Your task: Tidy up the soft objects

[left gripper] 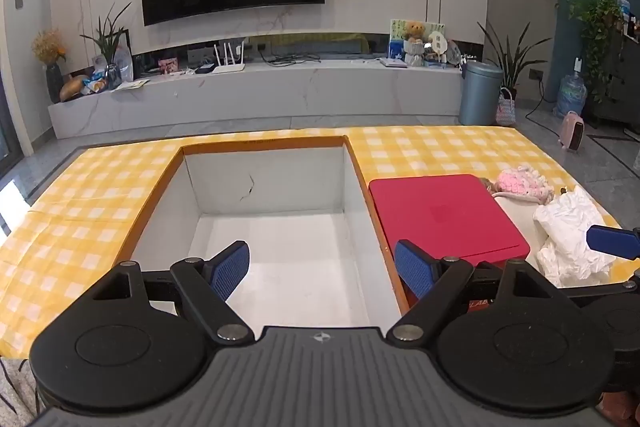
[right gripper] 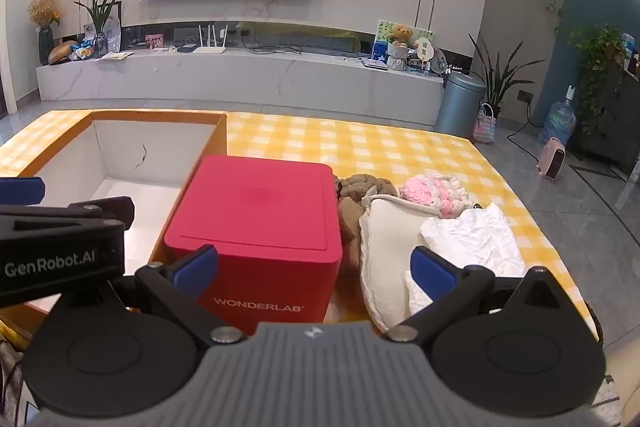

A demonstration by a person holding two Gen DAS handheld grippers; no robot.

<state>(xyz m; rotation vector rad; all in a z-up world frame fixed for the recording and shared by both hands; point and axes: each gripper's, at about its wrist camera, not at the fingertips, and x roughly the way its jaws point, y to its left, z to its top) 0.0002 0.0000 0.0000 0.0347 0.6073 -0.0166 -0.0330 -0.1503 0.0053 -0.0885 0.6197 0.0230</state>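
Note:
An open cardboard box (left gripper: pixel 192 199) with a white inside sits on the yellow checked table; it also shows in the right wrist view (right gripper: pixel 100 155). My left gripper (left gripper: pixel 322 273) is open and empty, above the box's near right part. My right gripper (right gripper: pixel 314 269) is open and empty, just in front of a red WONDERLAB box (right gripper: pixel 260 219) and a cream cloth (right gripper: pixel 384 251). Right of the red box (left gripper: pixel 440 215) lie a brown plush (right gripper: pixel 360 191), a pink and white knitted item (right gripper: pixel 432 193) and a white crumpled cloth (right gripper: pixel 476 239). The box holds nothing that I can see.
The table's right edge (right gripper: pixel 560 259) runs close to the soft items. Beyond the table are a TV console (left gripper: pixel 256 95), a blue bin (left gripper: pixel 480 93) and a pink heater (left gripper: pixel 572 131) on the floor.

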